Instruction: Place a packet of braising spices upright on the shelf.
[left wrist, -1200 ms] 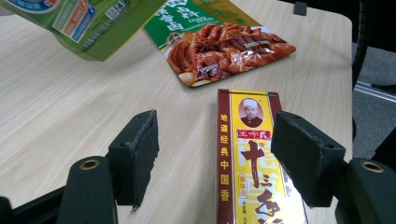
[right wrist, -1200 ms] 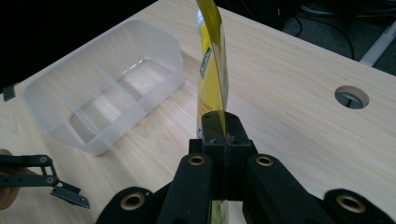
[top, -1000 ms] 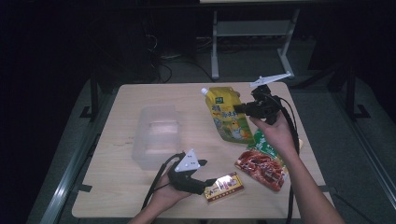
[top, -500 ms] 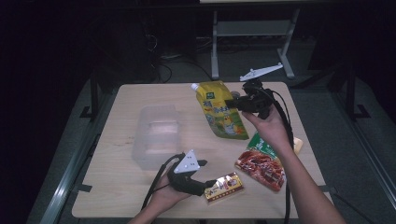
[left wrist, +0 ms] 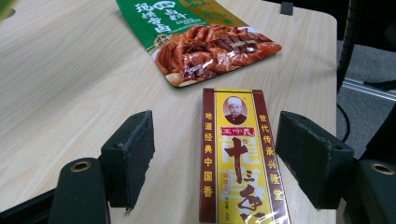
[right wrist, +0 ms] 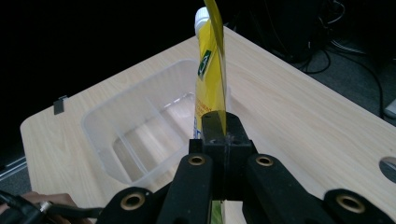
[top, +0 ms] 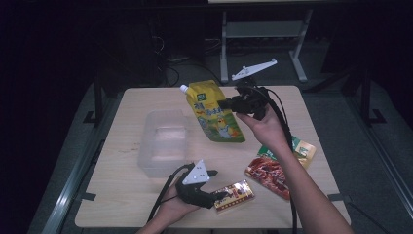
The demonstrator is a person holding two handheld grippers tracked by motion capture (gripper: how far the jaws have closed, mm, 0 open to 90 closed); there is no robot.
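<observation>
A yellow spouted pouch [top: 213, 113] hangs in the air above the table, tilted, with my right gripper [top: 228, 104] shut on its right edge. In the right gripper view the pouch [right wrist: 211, 70] stands edge-on out of the closed jaws of that gripper [right wrist: 219, 126], with a clear plastic container [right wrist: 140, 135] beyond it. My left gripper [top: 220, 197] rests near the table's front edge. Its jaws stand open around a yellow and red box [left wrist: 238, 158], with a gap on each side. The container [top: 163, 141] sits left of centre on the table.
A red and green food packet [top: 270, 170] lies at the front right, also ahead of the box in the left gripper view [left wrist: 205, 44]. A smaller green packet [top: 304, 148] lies by the right edge. The wooden table [top: 126, 195] ends close on all sides.
My right gripper has carried the yellow pouch up and to the left, closer to the clear container. The left gripper and the box have stayed put.
</observation>
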